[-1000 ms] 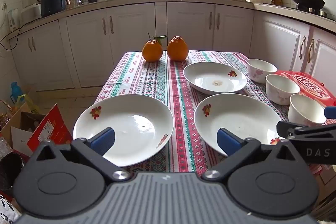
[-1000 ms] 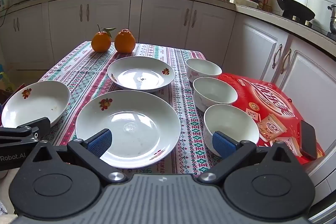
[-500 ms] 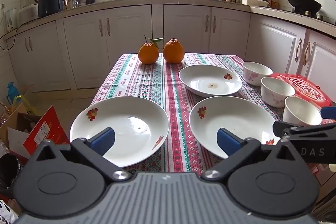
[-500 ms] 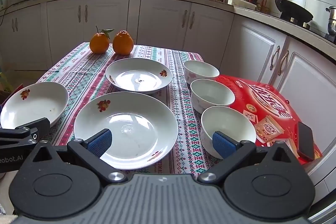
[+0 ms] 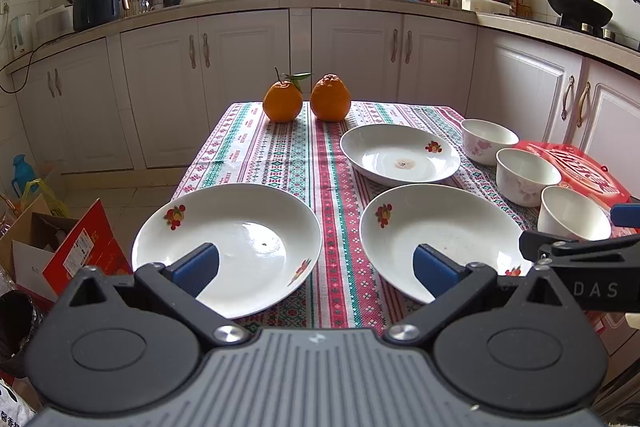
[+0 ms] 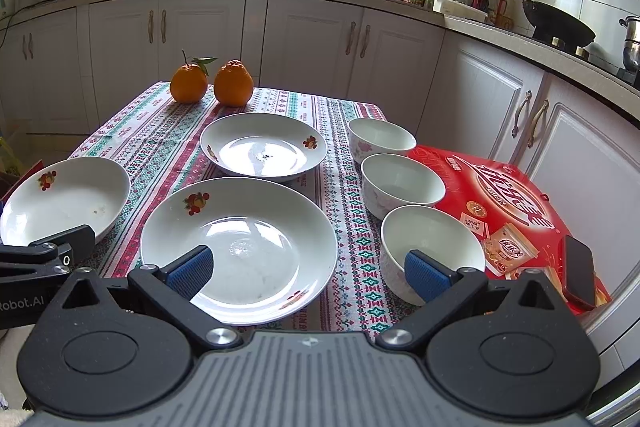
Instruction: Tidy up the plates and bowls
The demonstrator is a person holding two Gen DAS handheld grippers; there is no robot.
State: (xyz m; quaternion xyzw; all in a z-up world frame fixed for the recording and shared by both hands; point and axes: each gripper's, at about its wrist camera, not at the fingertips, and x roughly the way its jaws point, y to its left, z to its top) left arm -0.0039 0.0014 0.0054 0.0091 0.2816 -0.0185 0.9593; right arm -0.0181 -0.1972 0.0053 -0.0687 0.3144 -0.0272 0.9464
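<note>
— Grippers level? Left gripper [image 5: 316,265] hangs low at the table's near edge, jaws wide apart, holding nothing.
— Same for the right gripper [image 6: 308,269], spread and holding nothing. Three plates [image 6: 240,243] lie on the tablecloth [image 6: 160,147], three bowls [image 6: 432,243] lined up beside the red box [image 6: 512,195]; two oranges [image 5: 283,103] sit far back.
</note>
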